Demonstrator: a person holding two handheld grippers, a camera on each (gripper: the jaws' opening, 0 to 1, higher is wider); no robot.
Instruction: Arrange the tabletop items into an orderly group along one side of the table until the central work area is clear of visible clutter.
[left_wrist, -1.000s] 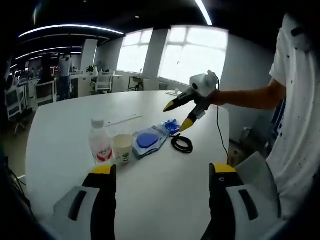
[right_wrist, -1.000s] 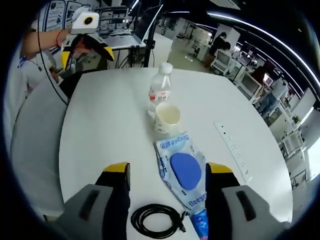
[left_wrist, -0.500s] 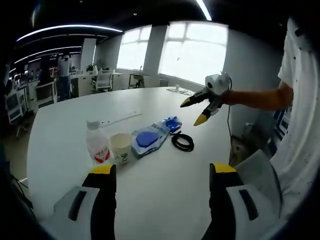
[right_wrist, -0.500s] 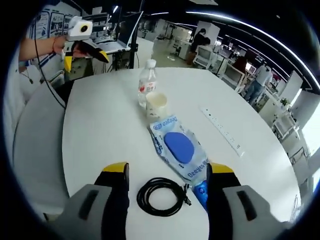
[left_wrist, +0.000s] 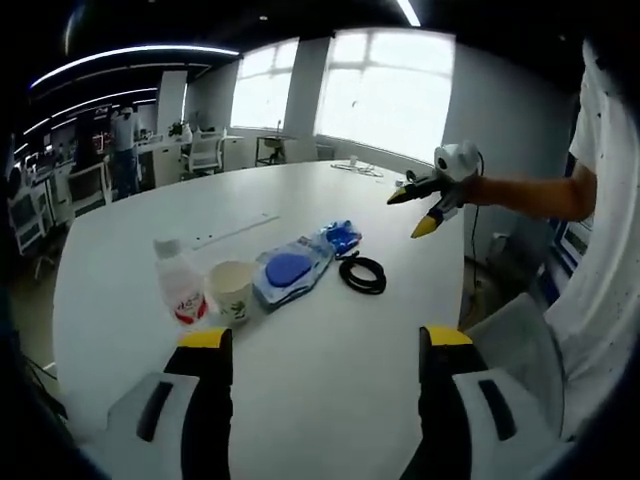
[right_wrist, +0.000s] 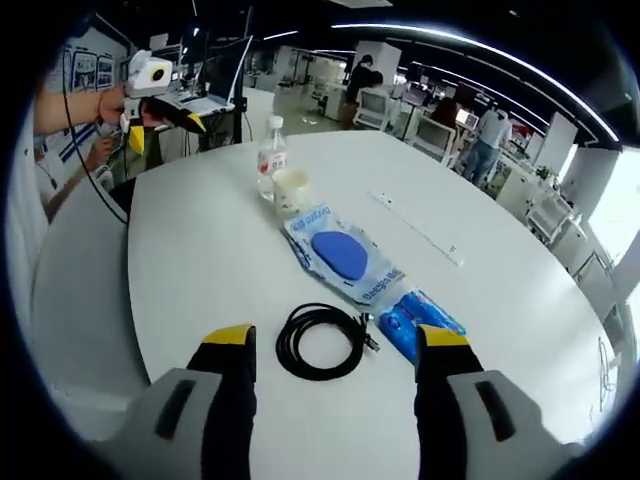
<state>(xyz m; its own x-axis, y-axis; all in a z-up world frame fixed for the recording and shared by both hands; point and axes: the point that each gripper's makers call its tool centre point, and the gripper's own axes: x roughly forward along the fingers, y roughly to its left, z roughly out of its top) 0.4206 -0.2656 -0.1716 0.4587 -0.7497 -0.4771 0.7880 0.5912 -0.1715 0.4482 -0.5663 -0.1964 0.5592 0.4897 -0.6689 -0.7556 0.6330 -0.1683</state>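
In my left gripper view, the white table (left_wrist: 330, 360) has all its things in a row near the middle. At 9 o'clock stands a small water bottle (left_wrist: 176, 287) with a white cap and red label. Just beside it is a paper cup (left_wrist: 231, 291), open at the top. Next comes a clear plastic pack (left_wrist: 284, 273) with a round blue thing inside, lying flat. A small blue packet (left_wrist: 341, 238) lies at its far end. A black cable (left_wrist: 362, 273) sits coiled in a ring close by. Beyond them, a long white power strip (left_wrist: 236, 229) lies flat.

My left gripper (left_wrist: 323, 345) is wide open at 6 o'clock and holds nothing. My right gripper (left_wrist: 424, 207) shows at 2 o'clock, up in the air, jaws apart, with nothing between them.

In my right gripper view, the right gripper (right_wrist: 336, 342) is open at 6 o'clock, above the table, with the cable (right_wrist: 322, 342) just past it. The blue packet (right_wrist: 419, 321) is at 4 o'clock. The left gripper (right_wrist: 165, 112) is at 10 o'clock.

Desks, chairs and people stand far behind. They are too small to make out. I cannot read the words on the bottle.
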